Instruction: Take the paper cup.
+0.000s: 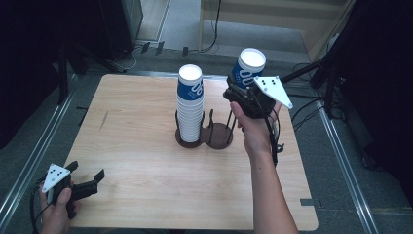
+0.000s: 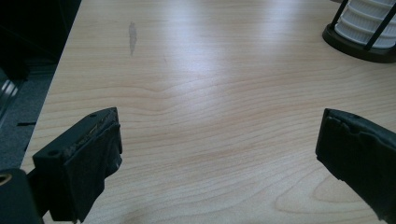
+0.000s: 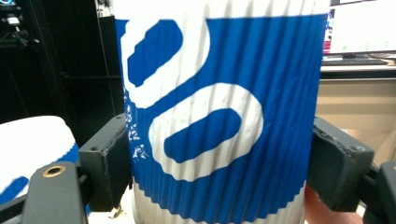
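The right tongs [image 1: 239, 91] clamped a blue-and-white cup [image 1: 248, 67] above the holder [image 1: 217, 135] beside the cup stack [image 1: 190, 105], while the left tongs [image 1: 87, 178] gaped wide over the desk [image 1: 141, 161].

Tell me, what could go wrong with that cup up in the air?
The right claw squeezes the ribbed paper cup by its sides, so a harder pinch might dent it. The cup is tilted above the holder, so it might hit a thin post. It is also close to the tall stack, which a bump might tip.
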Demonstrator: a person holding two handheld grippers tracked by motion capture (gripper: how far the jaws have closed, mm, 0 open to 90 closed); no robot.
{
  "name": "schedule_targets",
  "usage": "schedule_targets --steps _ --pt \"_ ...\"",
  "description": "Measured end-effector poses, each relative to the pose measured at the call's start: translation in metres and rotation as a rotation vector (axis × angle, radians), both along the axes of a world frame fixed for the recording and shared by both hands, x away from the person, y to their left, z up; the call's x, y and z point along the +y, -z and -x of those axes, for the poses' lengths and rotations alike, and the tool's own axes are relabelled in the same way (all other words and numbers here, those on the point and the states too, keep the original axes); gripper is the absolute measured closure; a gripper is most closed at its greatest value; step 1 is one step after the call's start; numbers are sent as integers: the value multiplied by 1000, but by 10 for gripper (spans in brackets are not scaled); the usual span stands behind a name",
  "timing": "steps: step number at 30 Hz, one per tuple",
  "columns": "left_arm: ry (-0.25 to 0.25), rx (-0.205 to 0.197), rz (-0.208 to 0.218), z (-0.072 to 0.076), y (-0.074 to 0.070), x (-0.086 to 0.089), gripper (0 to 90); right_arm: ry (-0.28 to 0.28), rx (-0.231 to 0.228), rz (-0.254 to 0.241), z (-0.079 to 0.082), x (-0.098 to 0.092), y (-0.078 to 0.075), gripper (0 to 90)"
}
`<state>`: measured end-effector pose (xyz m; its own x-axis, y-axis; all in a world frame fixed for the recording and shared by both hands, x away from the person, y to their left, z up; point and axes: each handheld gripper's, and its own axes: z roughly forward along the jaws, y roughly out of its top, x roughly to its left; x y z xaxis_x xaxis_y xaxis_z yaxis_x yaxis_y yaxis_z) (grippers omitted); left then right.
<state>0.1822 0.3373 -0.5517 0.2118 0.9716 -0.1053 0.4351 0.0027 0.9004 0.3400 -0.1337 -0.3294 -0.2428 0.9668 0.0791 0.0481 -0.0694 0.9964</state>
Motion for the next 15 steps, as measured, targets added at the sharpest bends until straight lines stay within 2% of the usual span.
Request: schedule_targets --steps 15 --pt "-7 4 -4 0 0 0 12 32 15 -6 10 -20 17 191"
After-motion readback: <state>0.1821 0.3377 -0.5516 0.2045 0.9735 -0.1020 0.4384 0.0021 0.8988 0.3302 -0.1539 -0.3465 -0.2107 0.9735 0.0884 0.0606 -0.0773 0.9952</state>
